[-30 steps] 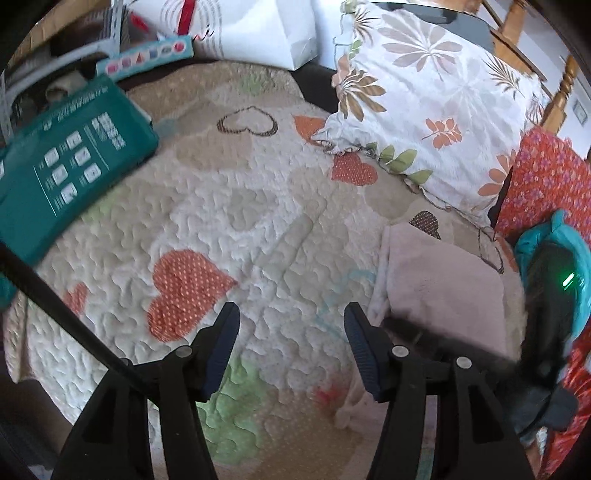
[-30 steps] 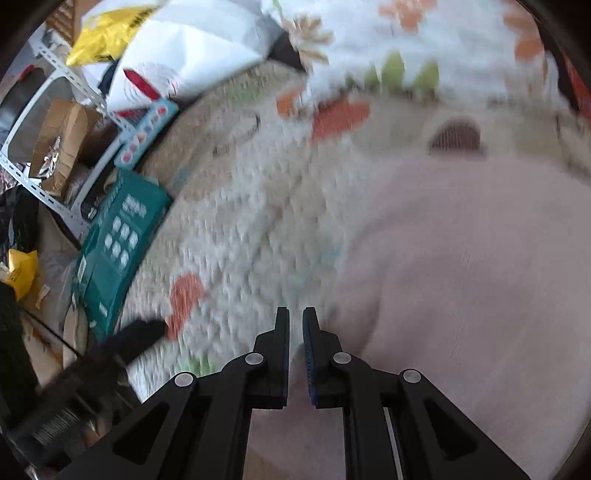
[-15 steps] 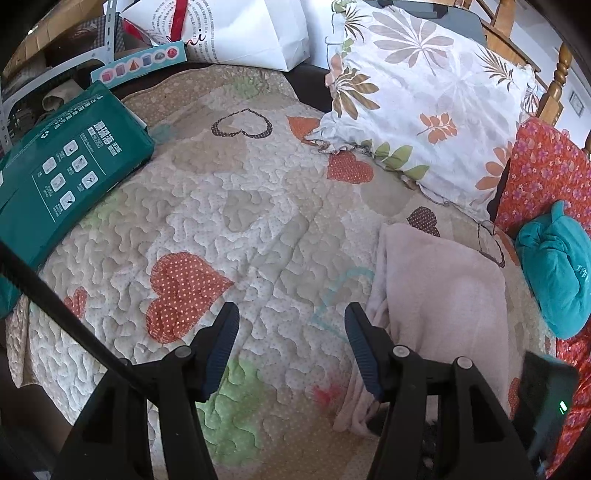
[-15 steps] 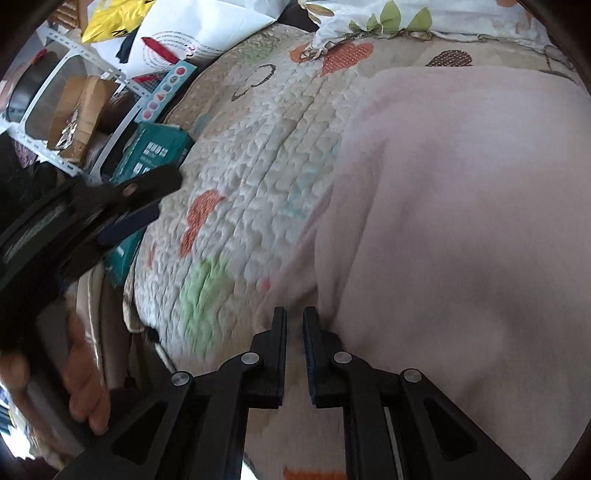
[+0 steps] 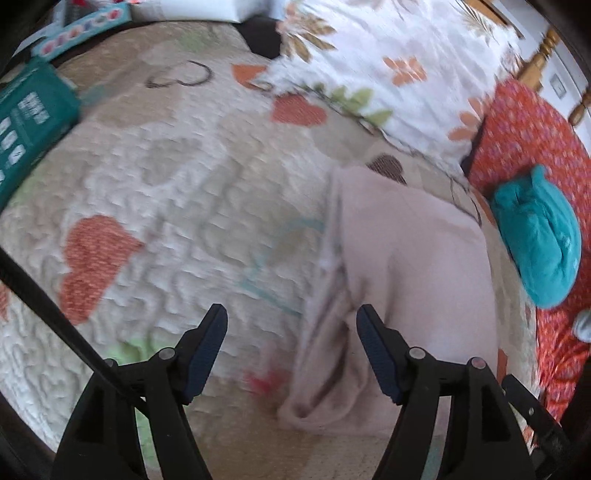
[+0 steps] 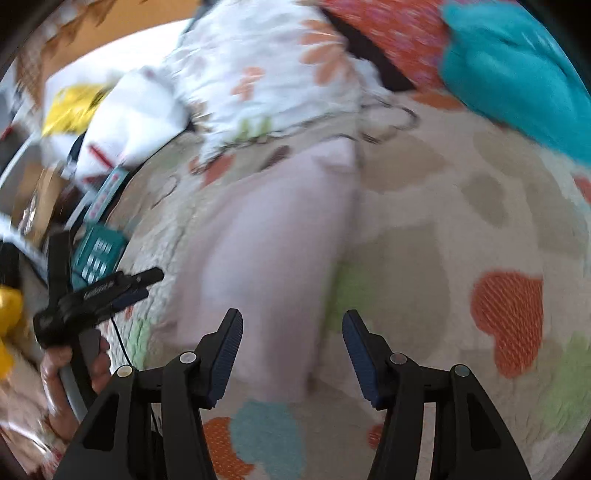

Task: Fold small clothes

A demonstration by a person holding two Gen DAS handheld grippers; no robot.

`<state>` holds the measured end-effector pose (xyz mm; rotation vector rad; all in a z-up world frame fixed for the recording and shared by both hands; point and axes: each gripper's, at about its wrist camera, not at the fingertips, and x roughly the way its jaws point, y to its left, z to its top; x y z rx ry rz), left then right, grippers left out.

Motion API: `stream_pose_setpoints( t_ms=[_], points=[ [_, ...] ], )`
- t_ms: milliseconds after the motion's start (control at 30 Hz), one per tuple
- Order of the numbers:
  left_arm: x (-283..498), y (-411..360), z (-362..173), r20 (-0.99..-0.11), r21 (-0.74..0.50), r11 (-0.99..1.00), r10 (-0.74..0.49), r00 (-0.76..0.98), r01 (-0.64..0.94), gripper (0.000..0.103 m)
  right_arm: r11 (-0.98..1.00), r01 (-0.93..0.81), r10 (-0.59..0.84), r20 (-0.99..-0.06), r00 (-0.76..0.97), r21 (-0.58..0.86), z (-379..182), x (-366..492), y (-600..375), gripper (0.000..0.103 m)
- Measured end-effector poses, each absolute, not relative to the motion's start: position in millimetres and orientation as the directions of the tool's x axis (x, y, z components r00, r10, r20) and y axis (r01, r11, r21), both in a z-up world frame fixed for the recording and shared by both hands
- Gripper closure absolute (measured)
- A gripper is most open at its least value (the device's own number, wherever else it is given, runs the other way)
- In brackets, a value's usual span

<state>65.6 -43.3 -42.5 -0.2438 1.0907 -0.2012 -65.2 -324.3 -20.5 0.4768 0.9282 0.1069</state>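
Observation:
A pale pink folded garment (image 5: 410, 258) lies flat on the heart-patterned quilt (image 5: 177, 192); it also shows in the right wrist view (image 6: 273, 251). My left gripper (image 5: 291, 339) is open and empty, just above the garment's near left corner. My right gripper (image 6: 291, 343) is open and empty over the garment's near end. The left gripper also appears in the right wrist view (image 6: 110, 291), held by a hand at the left. A crumpled teal garment (image 5: 539, 236) lies on a red patterned cushion (image 5: 524, 133) at the right.
A floral pillow (image 5: 388, 62) stands at the back. A green box (image 5: 26, 118) lies at the quilt's left edge, a white bag (image 5: 184, 7) behind it. A wooden bedpost (image 5: 535, 59) is at the far right.
My right gripper has opened from shut and pulled back off the pink garment. My left gripper has moved right, toward the garment's near corner.

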Motion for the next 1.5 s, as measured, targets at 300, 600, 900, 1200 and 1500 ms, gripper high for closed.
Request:
stream_pose_setpoints(
  t_ms=[300, 600, 900, 1200, 1500],
  points=[
    [88, -58, -75, -0.906, 0.130, 0.989, 0.089, 0.414, 0.071, 0.098, 0.912, 0.106, 0.255, -0.749, 0.611, 0.397, -32, -70, -307, 0.042],
    [79, -19, -25, -0.843, -0.236, 0.972, -0.201, 0.498, -0.007, 0.095, 0.961, -0.022, 0.221, -0.722, 0.656, 0.274, -14, -70, -261, 0.050],
    [61, -70, -44, -0.736, -0.577, 0.782, -0.623, 0.263, 0.237, 0.087, 0.954, 0.059, 0.212, -0.804, 0.555, 0.293, -66, -57, -273, 0.050],
    [81, -68, -67, -0.863, -0.395, 0.912, -0.410, 0.295, 0.111, 0.097, 0.937, 0.057, 0.258, -0.793, 0.553, 0.345, -77, -59, -282, 0.048],
    [93, -24, -67, -0.900, -0.304, 0.948, -0.253, 0.356, -0.097, 0.077, 0.942, 0.041, 0.255, -0.791, 0.556, 0.332, -78, -58, -281, 0.047]
  ],
)
